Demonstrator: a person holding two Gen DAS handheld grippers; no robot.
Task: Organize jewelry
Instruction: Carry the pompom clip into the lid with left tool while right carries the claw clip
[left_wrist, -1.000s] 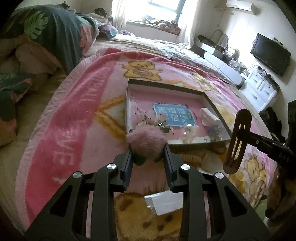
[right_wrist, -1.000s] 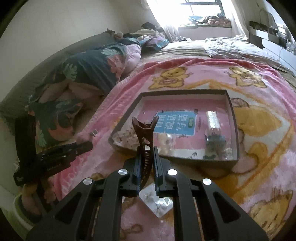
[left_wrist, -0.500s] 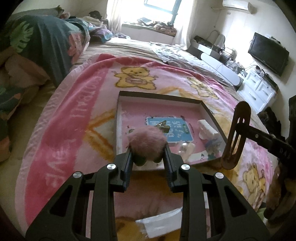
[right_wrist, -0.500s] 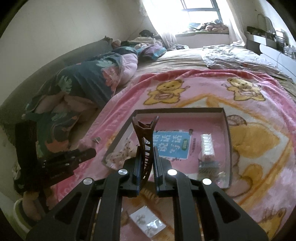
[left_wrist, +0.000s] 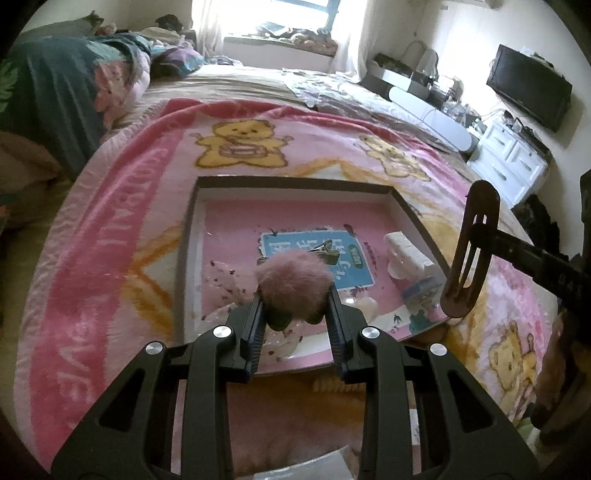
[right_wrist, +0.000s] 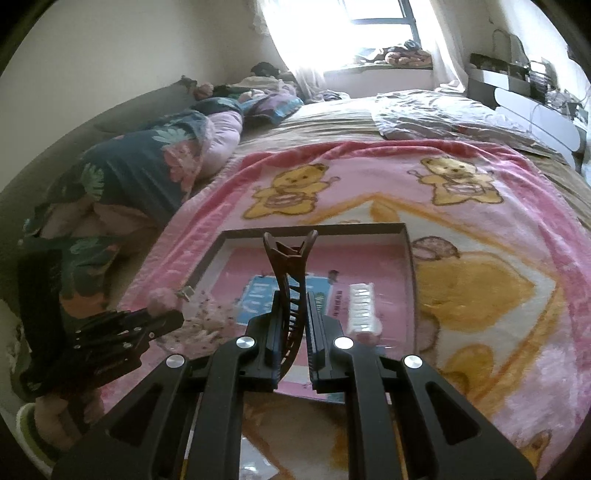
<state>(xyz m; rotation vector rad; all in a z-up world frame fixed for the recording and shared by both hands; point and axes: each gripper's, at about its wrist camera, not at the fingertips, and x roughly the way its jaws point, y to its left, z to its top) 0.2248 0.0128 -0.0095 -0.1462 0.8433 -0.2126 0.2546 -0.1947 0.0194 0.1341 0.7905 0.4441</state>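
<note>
A shallow dark-rimmed tray with a pink floor lies on the bear blanket; it also shows in the right wrist view. My left gripper is shut on a pink pom-pom hair clip, held over the tray's near left part. My right gripper is shut on a brown claw hair clip, upright above the tray's near edge. That clip shows at the right in the left wrist view. In the tray lie a blue card, a white packet and small plastic bags.
The pink bear blanket covers the bed. Folded floral quilts lie at the left. A clear bag lies on the blanket near me. A TV and white cabinet stand at the right.
Both grippers have moved forward over the tray's near edge, each still holding its clip. The tray now sits closer and larger in both views.
</note>
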